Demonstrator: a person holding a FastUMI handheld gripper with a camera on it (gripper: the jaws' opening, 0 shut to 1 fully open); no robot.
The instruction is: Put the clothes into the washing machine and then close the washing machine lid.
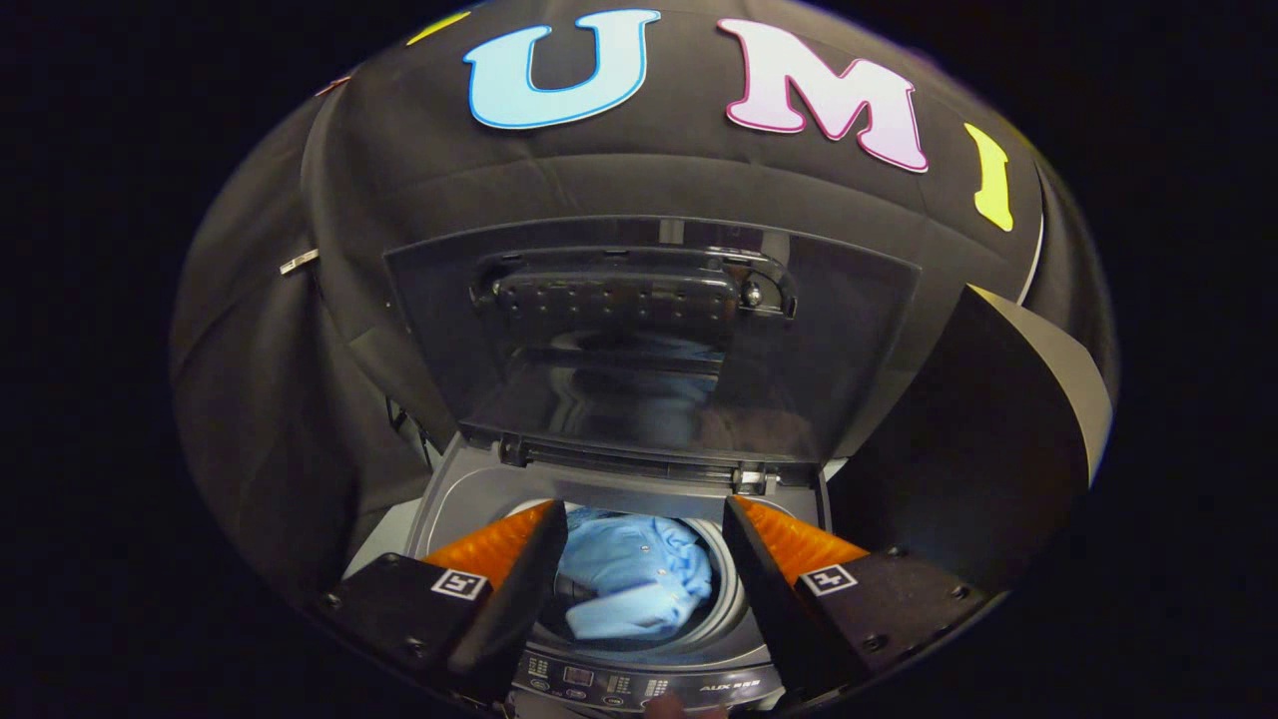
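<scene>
**Shirt is in the drum; the lid is where this could go wrong**

The light blue shirt (639,584) is lying bunched inside the washing machine drum (721,599), seen between the two fingers of your tongs (644,524) and below them. Nothing is sitting between the fingers: the tongs are standing wide apart and holding nothing, hovering over the tub opening.

Judging from that, the loading part looks finished and the lid is what remains. The washing machine lid (649,340) is standing raised on its hinge (514,451) beyond the fingertips, its dark tinted panel leaning back toward the booth wall.

Watch these risks as you are moving on:

- The lid panel is smooth and glossy, so a finger pushing on its face may be sliding rather than tipping it forward. Its top edge looks like the surer place to pull from.
- Once past upright, the lid may be dropping under its own weight and slamming onto the fingers if they are lingering over the tub.
- A fold of the shirt is riding high near the drum rim; I cannot tell whether it is clearing the lid's path, and it could be getting pinched.
- The control panel (639,687) is sitting just under the tongs, so a low sweep could be pressing buttons.
</scene>
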